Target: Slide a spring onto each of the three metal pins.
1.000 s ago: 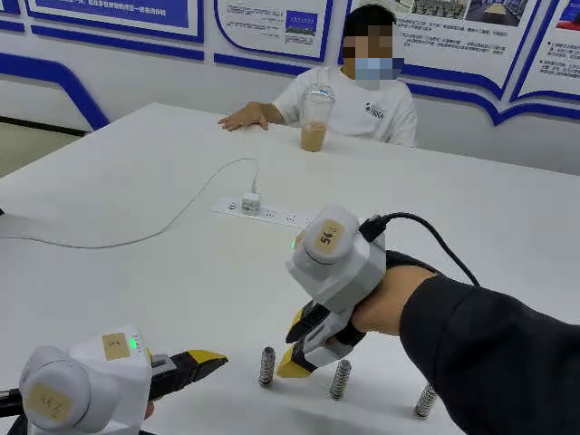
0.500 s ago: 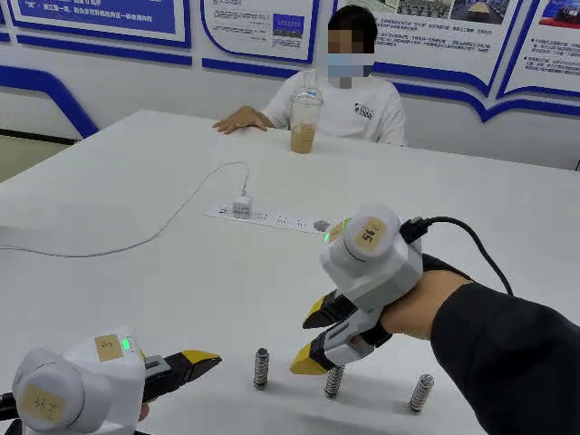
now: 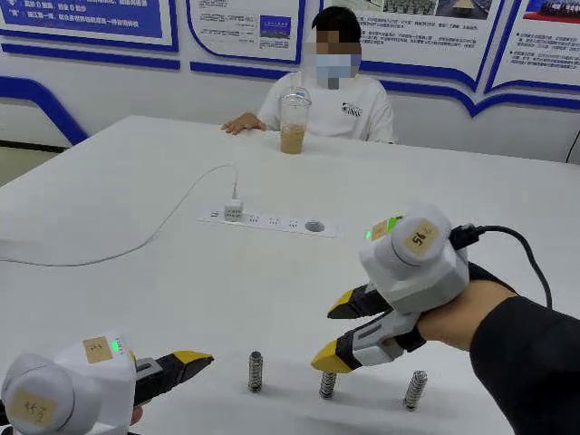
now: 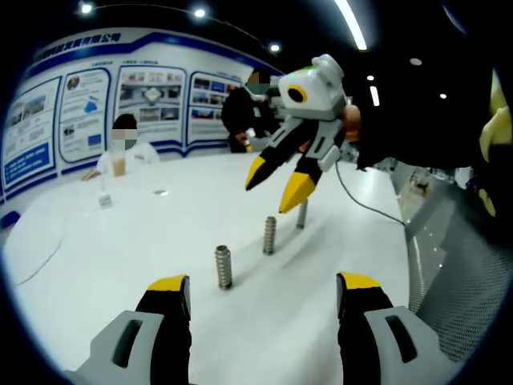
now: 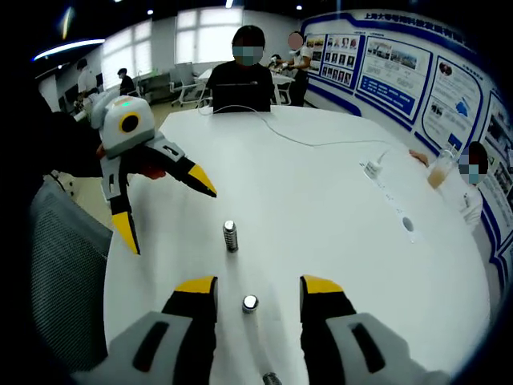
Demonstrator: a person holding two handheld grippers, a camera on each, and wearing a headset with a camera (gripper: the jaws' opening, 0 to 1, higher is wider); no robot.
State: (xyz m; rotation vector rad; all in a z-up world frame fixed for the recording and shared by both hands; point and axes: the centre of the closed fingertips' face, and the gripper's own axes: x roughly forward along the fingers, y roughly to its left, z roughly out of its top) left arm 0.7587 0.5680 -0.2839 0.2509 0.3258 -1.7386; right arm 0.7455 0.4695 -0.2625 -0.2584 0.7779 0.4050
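Observation:
Three upright metal pins stand in a row near the table's front edge, each with a coil spring around it: left (image 3: 256, 372), middle (image 3: 328, 384), right (image 3: 415, 389). My right gripper (image 3: 333, 335) hovers open just above the middle one, with nothing between its yellow tips. In the right gripper view the middle pin (image 5: 250, 303) lies between the open jaws of that gripper (image 5: 258, 285), and the far pin (image 5: 231, 235) is ahead. My left gripper (image 3: 192, 361) rests low at the bottom left, open and empty. The left gripper view (image 4: 263, 282) faces the row of springs (image 4: 223, 266).
A white power strip (image 3: 272, 220) with a plugged charger (image 3: 233, 210) and its cable lies mid-table. A cup of brown drink (image 3: 293, 122) stands at the far edge in front of a seated person. A mesh chair back (image 5: 64, 289) is beside the table.
My right gripper has moved right and a little up, from between the left and middle pins to above the middle one. The left gripper has stayed put; the head camera shifted.

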